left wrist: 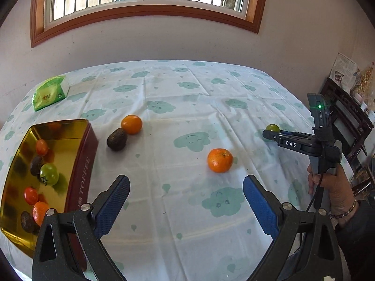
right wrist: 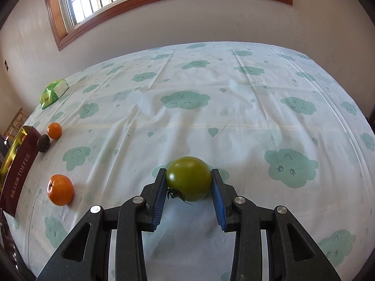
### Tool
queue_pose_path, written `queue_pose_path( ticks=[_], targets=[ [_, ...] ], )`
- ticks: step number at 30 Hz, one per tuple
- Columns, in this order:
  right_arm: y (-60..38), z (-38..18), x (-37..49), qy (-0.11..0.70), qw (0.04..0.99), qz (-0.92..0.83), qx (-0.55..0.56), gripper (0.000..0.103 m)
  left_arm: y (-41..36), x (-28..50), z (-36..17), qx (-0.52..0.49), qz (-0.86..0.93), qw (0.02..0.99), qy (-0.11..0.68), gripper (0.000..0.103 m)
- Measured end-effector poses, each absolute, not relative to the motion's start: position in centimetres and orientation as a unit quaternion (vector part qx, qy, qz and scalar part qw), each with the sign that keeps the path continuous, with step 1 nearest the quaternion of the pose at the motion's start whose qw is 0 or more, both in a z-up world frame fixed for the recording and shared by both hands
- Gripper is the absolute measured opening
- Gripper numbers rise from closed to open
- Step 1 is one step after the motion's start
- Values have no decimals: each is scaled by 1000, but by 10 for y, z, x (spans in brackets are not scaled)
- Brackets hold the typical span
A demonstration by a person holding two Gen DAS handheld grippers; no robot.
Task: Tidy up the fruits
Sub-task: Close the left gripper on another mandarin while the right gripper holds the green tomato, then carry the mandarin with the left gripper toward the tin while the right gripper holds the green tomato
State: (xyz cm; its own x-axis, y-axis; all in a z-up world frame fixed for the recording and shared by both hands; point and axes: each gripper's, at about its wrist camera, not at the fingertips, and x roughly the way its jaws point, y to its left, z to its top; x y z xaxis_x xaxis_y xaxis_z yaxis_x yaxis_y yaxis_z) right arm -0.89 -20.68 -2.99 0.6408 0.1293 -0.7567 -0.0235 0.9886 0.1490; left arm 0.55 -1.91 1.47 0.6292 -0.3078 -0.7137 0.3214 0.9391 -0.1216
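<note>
The right claw (right wrist: 189,182), level and low over the cloud-print counter (right wrist: 234,121), grips a round green tomato (right wrist: 188,178); the left claw (left wrist: 186,201) hovers wide open, a dimpled orange mandarin (left wrist: 219,160) at its 12 o'clock.

The left gripper (left wrist: 186,193) hangs with its jaws spread wide over the tablecloth (left wrist: 187,98), nothing between them. At the table's left edge a gold-lined toffee tin (left wrist: 68,135) holds several small fruits, with a dark fruit (left wrist: 117,139) touching an orange (left wrist: 131,124) just beside it. Another orange (left wrist: 219,160) sits mid-table, while the right gripper (left wrist: 269,133) meets a green fruit (left wrist: 272,127) near the right edge.
</note>
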Motion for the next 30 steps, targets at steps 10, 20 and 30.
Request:
queue_pose_path(
  ticks=[10, 20, 30],
  targets=[
    [-217, -31, -10, 417, 901, 62, 103, 38, -70, 58, -22, 17, -194, 883, 427, 85],
    [-221, -32, -9, 415, 899, 70, 122, 38, -90, 66, -54, 52, -193, 878, 435, 48],
    [-217, -31, -10, 417, 900, 63, 108, 38, -93, 65, -55, 60, -196, 880, 428, 36]
  ],
)
